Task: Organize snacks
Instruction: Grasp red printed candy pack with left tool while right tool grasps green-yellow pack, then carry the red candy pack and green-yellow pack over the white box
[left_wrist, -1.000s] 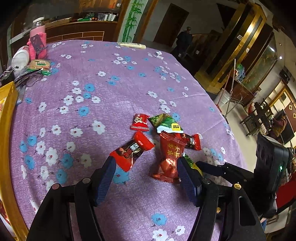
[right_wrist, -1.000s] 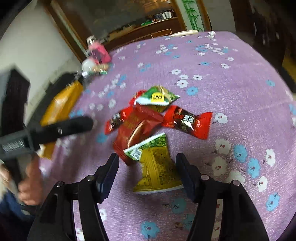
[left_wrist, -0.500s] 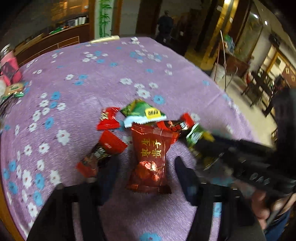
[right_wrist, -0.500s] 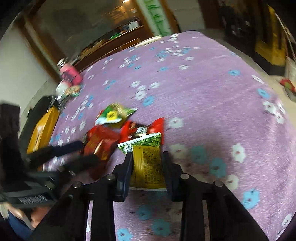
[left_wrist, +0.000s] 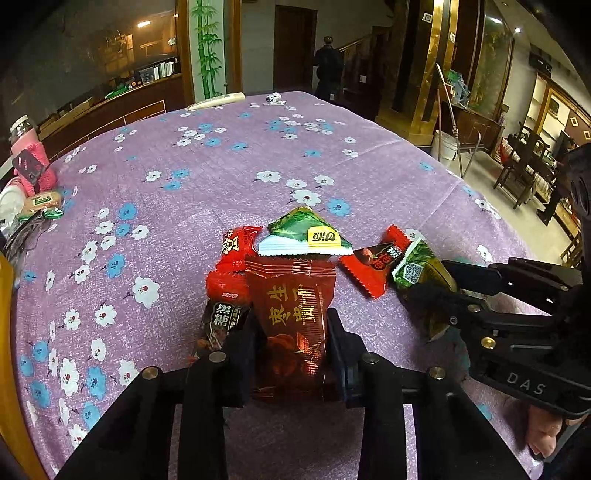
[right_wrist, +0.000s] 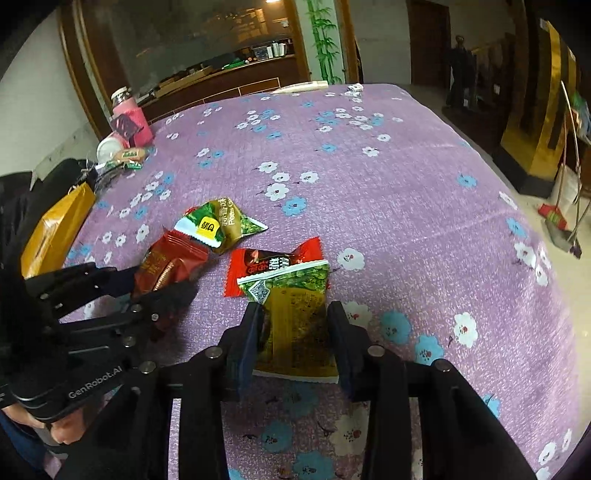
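Several snack packets lie bunched on the purple flowered tablecloth (left_wrist: 184, 192). My left gripper (left_wrist: 291, 330) has the dark red packet (left_wrist: 291, 306) between its pads, and its jaws are closing on the packet's sides. My right gripper (right_wrist: 293, 321) grips the green and yellow packet (right_wrist: 295, 314) by its edges, though its jaws are easing open a little. Between them lie a red candy wrapper (right_wrist: 269, 262), a green pea packet (left_wrist: 306, 236) with a yellow label, a red brown-sugar packet (left_wrist: 225, 302) and a small red packet (left_wrist: 238, 243). Each gripper shows at the edge of the other's view.
A pink bottle (right_wrist: 129, 118), a white cup and small items crowd the far left of the table. A yellow box (right_wrist: 55, 229) sits at the left edge. The table drops off to the floor on the right, with a broom (right_wrist: 565, 229) and chairs (left_wrist: 524, 173) beyond.
My left gripper moved forward and down over the dark red packet and narrowed onto it. My right gripper narrowed from wide open onto the green and yellow packet.
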